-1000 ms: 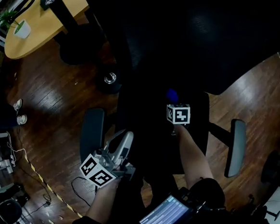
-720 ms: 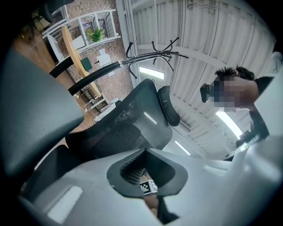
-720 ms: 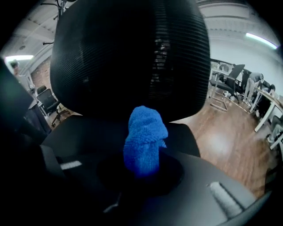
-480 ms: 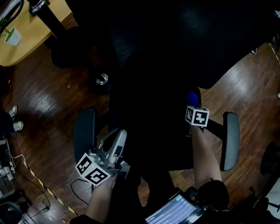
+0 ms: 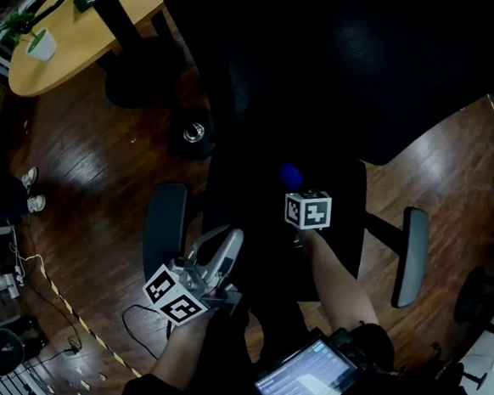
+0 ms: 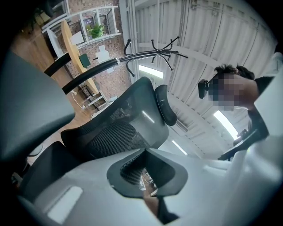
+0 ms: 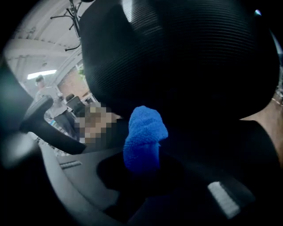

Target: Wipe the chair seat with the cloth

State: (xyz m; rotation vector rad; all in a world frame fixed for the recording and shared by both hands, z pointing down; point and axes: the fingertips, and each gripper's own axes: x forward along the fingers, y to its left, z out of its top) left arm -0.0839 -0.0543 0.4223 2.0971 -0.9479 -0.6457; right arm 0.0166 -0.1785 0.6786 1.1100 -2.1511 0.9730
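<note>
1. The cloth (image 7: 143, 137) is blue and fluffy. It looks soft, light and floppy, so it should bend easily and not slip much on the seat.
2. A good place to hold it is at one end, so the rest is free to rub.
3. The right claw (image 7: 141, 161) is clenched on the bottom end of the cloth.
4. In the right gripper view the cloth stands up from the claw. Its long side runs from 6 o'clock to 12 o'clock.
5. In the head view it pokes toward 11 o'clock over the middle of the dark chair seat (image 5: 247, 197). I cannot tell if it touches the seat.
6. The left claw (image 5: 226, 242) is pressed together with nothing in it, at 7 o'clock from the cloth.
</note>
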